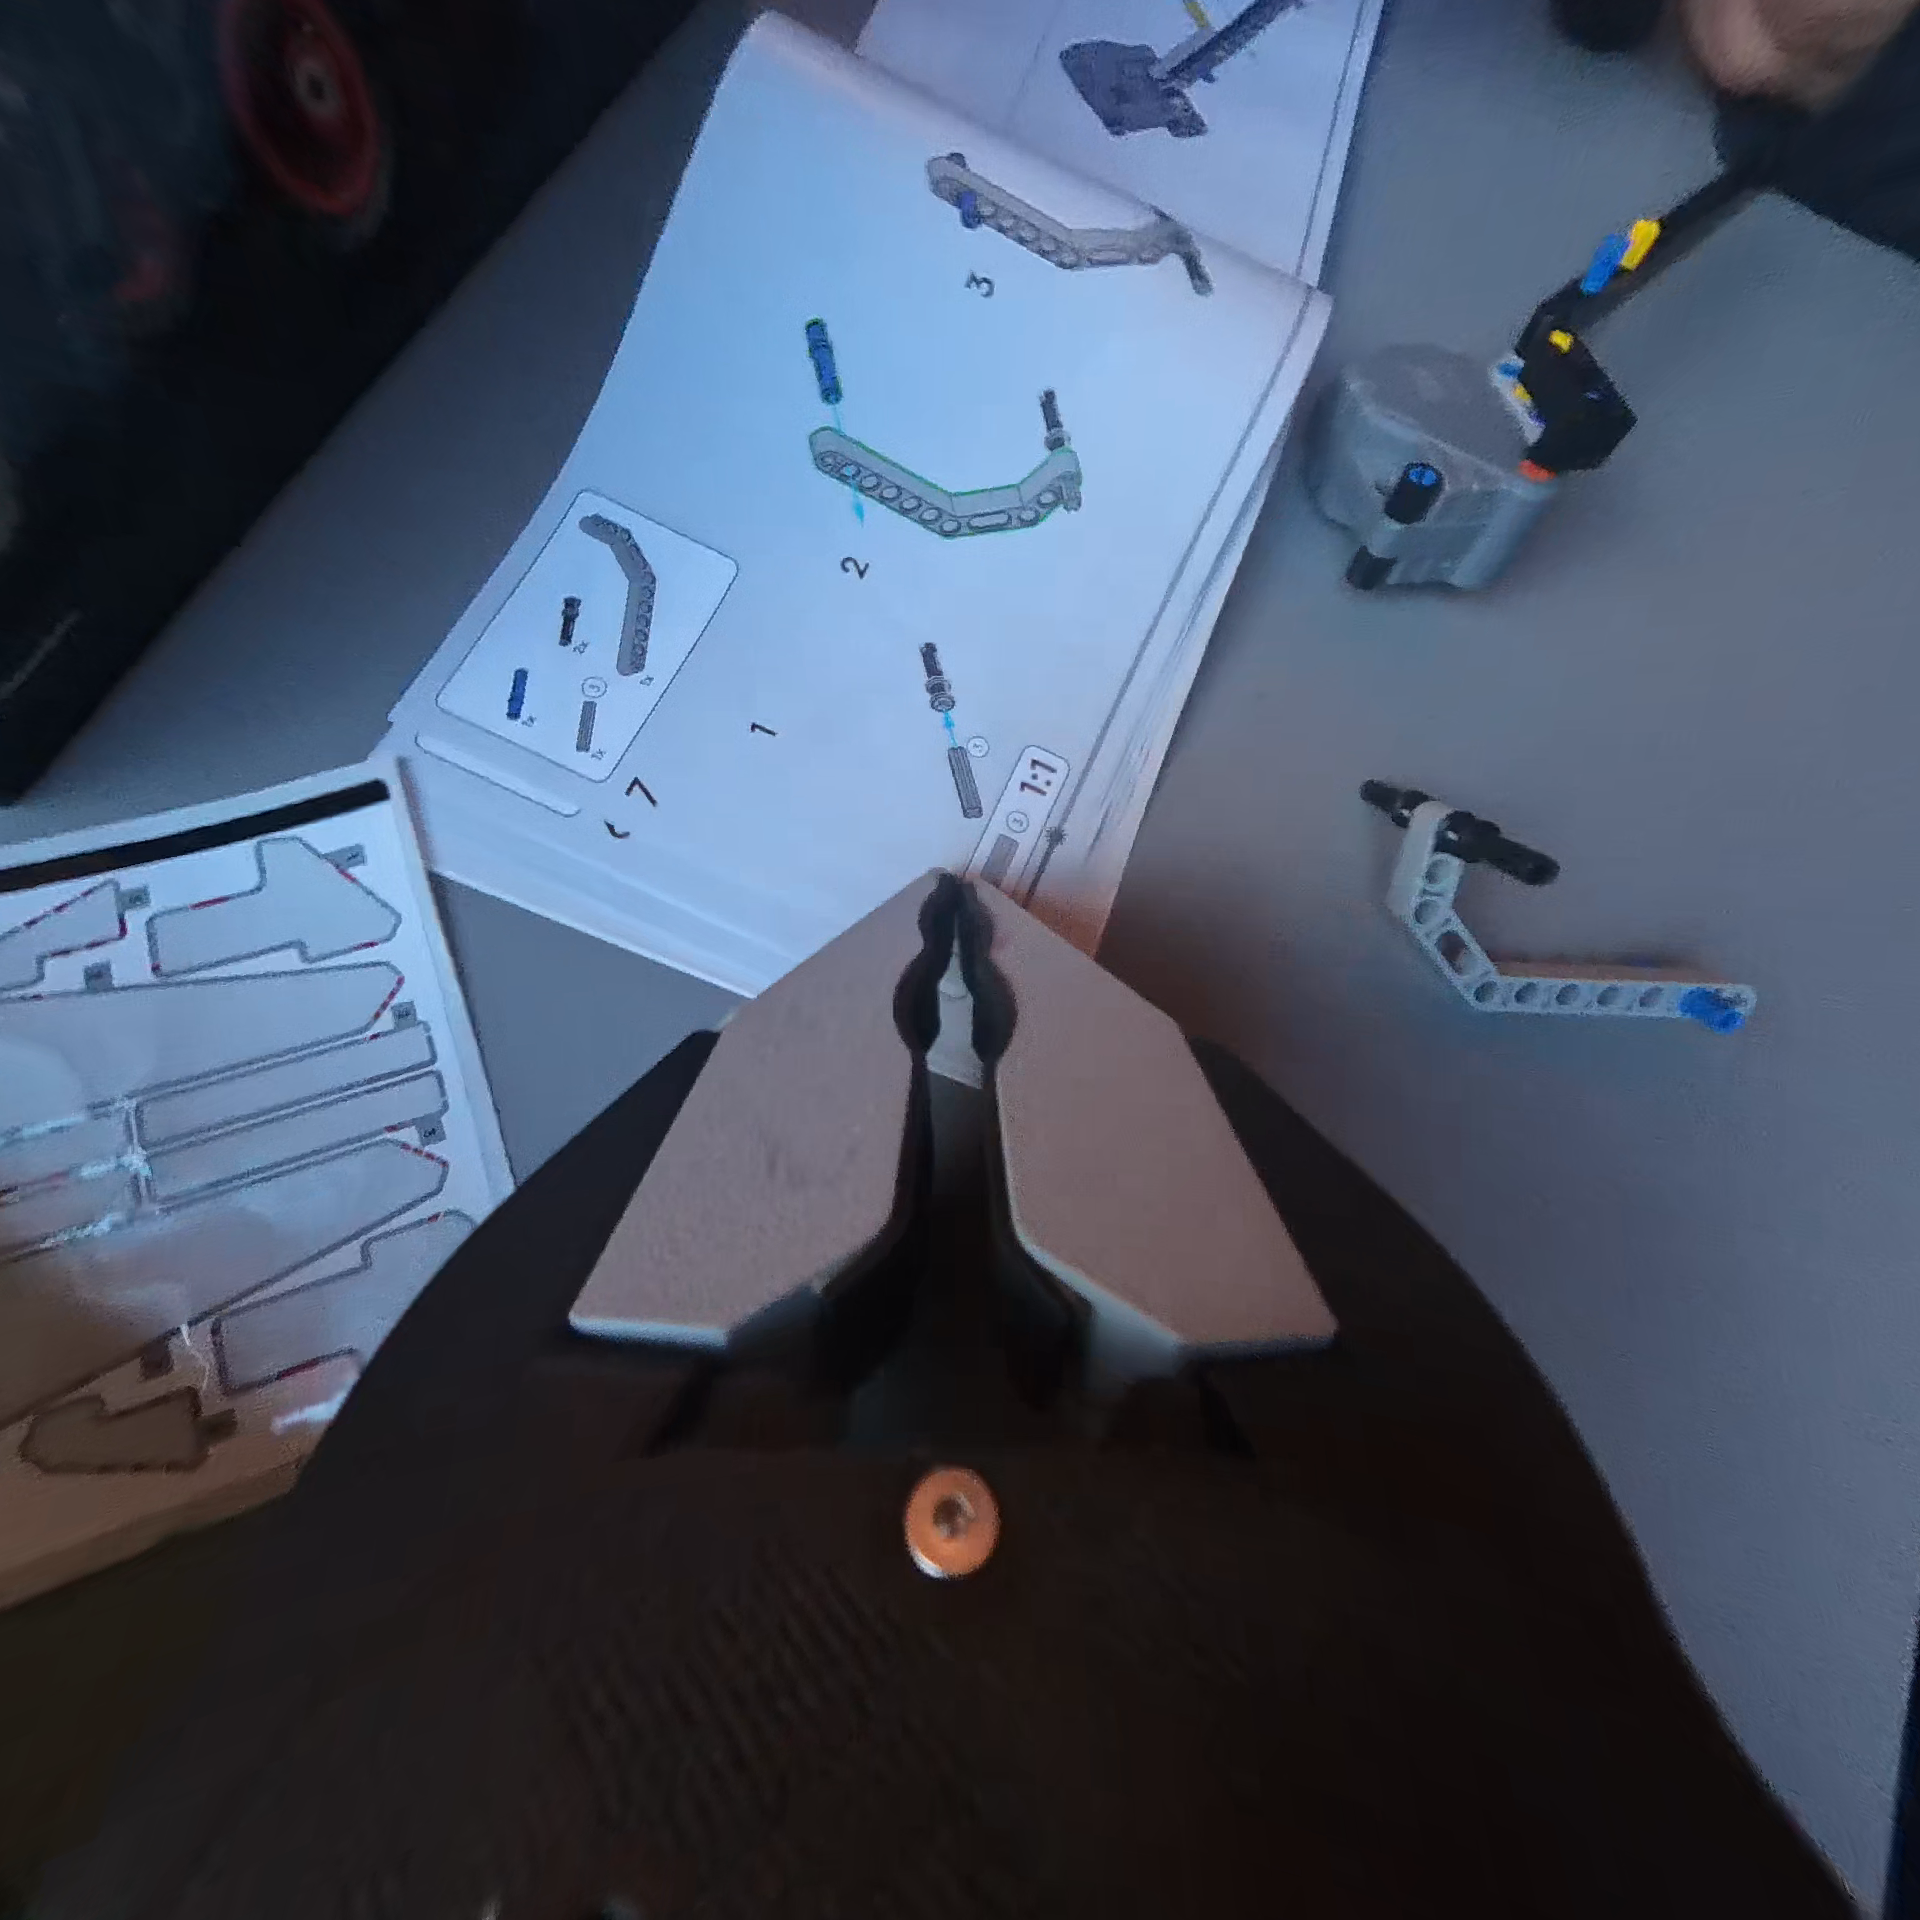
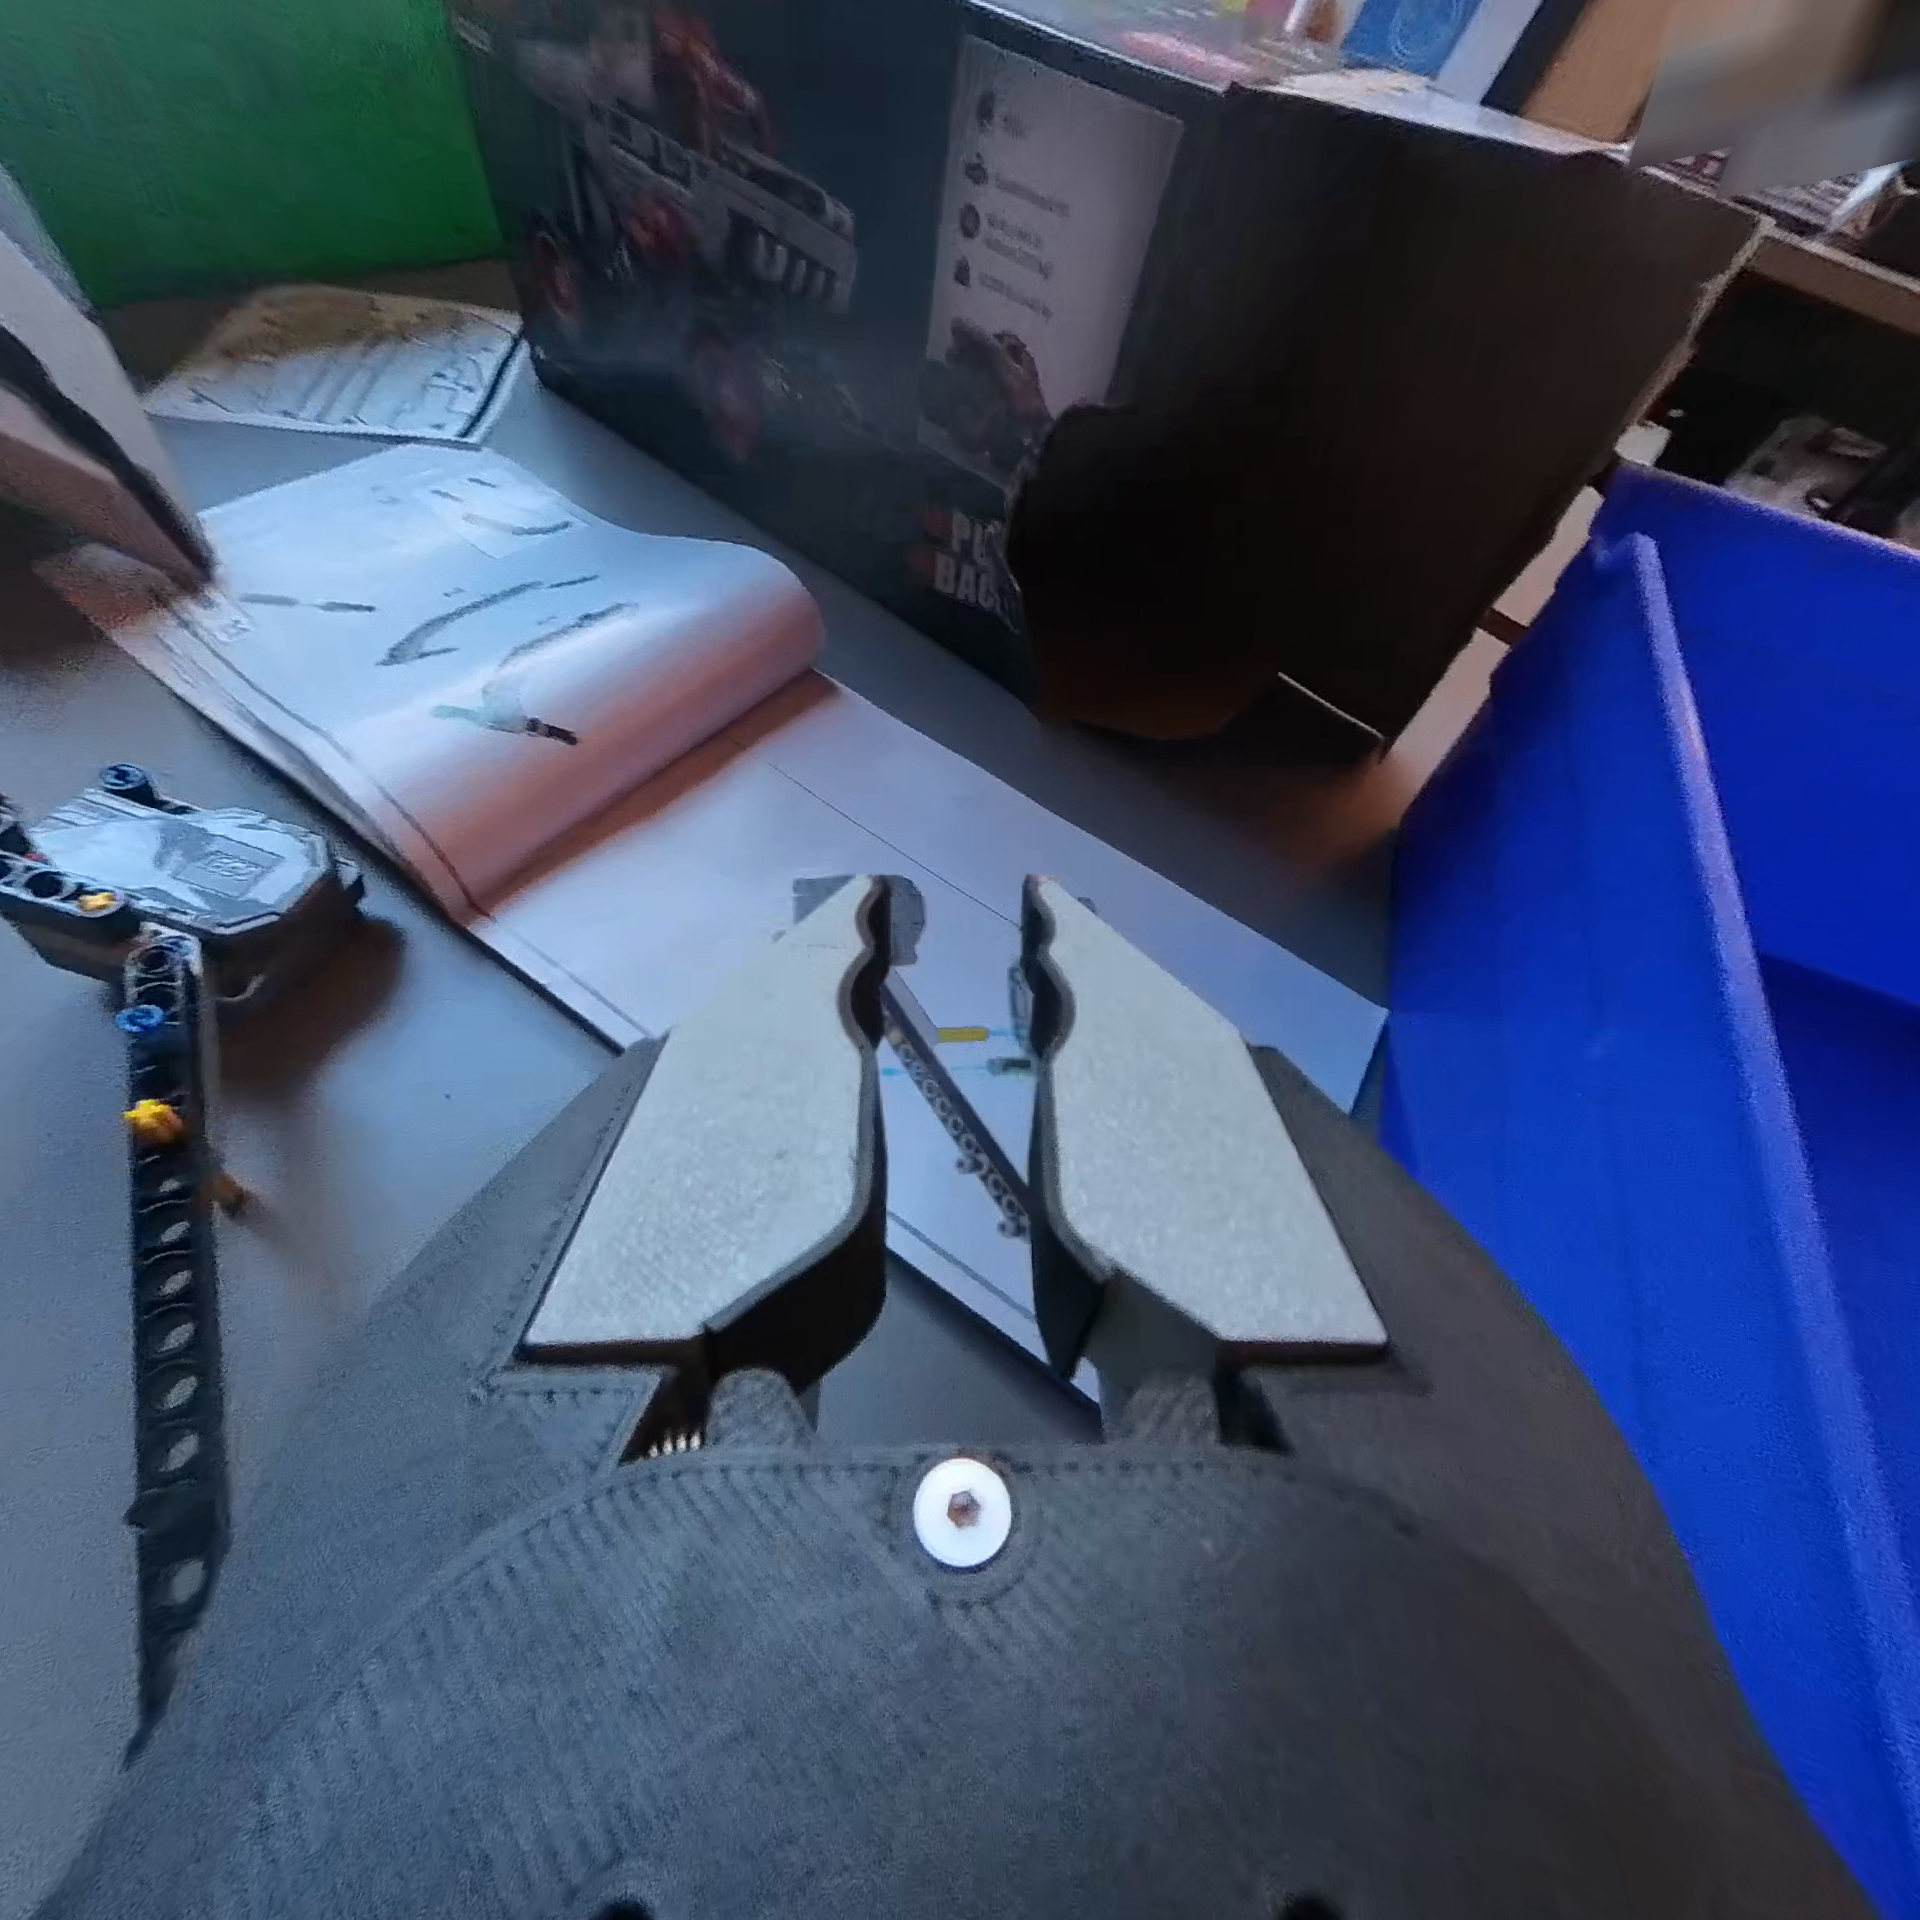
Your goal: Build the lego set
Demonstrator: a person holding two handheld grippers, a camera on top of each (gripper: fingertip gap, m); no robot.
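My left gripper [image 1: 948, 902], fingers pressed together on nothing, hovers at the instruction booklet's [image 1: 831, 436] near edge, the grey bent beam [image 1: 1538, 966] lying on the table [image 1: 1558, 1351] off to its right, while my right gripper [image 2: 956, 935] hangs parted and empty.

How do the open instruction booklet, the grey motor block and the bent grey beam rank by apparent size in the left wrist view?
1. Open instruction booklet
2. Grey motor block
3. Bent grey beam, close to the motor, so that order is unsure.

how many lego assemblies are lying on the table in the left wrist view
2: the grey motor assembly with its black beam beside the booklet's far right edge, and the light grey bent beam nearer. Others may be out of frame.
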